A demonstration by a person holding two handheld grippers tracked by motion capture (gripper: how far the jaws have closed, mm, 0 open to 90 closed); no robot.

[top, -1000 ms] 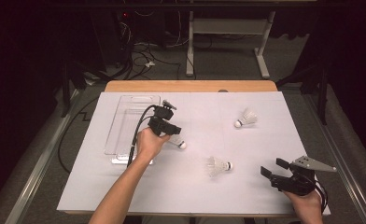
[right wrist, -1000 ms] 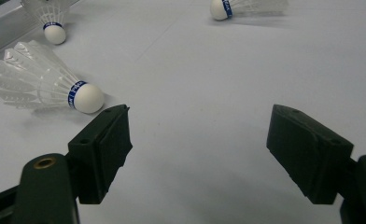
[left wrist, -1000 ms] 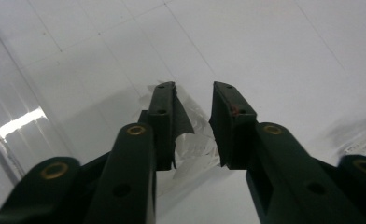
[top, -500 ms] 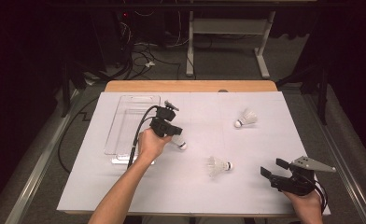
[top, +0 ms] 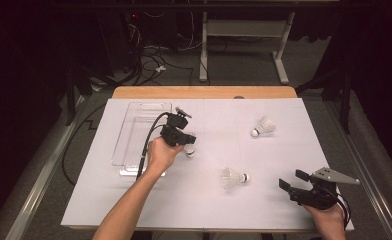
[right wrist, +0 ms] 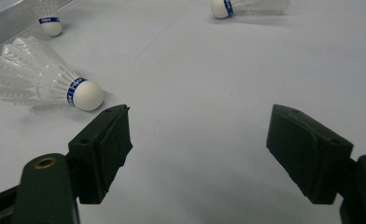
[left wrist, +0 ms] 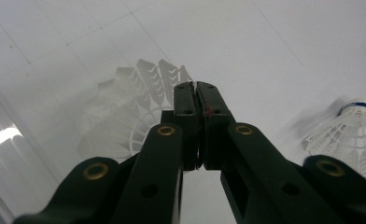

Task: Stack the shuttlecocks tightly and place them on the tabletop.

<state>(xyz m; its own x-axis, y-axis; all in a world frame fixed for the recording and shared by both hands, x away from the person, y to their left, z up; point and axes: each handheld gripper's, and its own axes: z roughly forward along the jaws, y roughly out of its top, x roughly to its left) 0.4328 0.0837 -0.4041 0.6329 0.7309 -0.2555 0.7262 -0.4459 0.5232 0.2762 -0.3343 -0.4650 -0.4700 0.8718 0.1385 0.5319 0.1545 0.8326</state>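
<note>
High view: left gripper (top: 188, 145) sits just right of the clear tray (top: 134, 131), jaws pressed together on the feather skirt of a shuttlecock (top: 190, 150) right at its tips; jaws have just been closing; second shuttlecock (top: 234, 178) lies on the bench (top: 264, 210) between the two grippers; third shuttlecock (top: 264, 126) well beyond it, far right; right gripper (top: 290, 181) near the bench's front right corner, jaws spread wide, nothing between them.

Left gripper view: left gripper (left wrist: 197, 91) jaws meet with almost no gap; feather rim of the held shuttlecock (left wrist: 125, 109) fans out left of and behind the tips; second shuttlecock (left wrist: 354, 133) off to the right, blurred.

Right gripper view: right gripper (right wrist: 197, 140) wide, bare bench between the pads; second shuttlecock (right wrist: 41, 77) just ahead-left of the left pad, cork toward the gripper; held shuttlecock (right wrist: 48, 18) farther ahead-left; third shuttlecock (right wrist: 249, 7) ahead at top.
</note>
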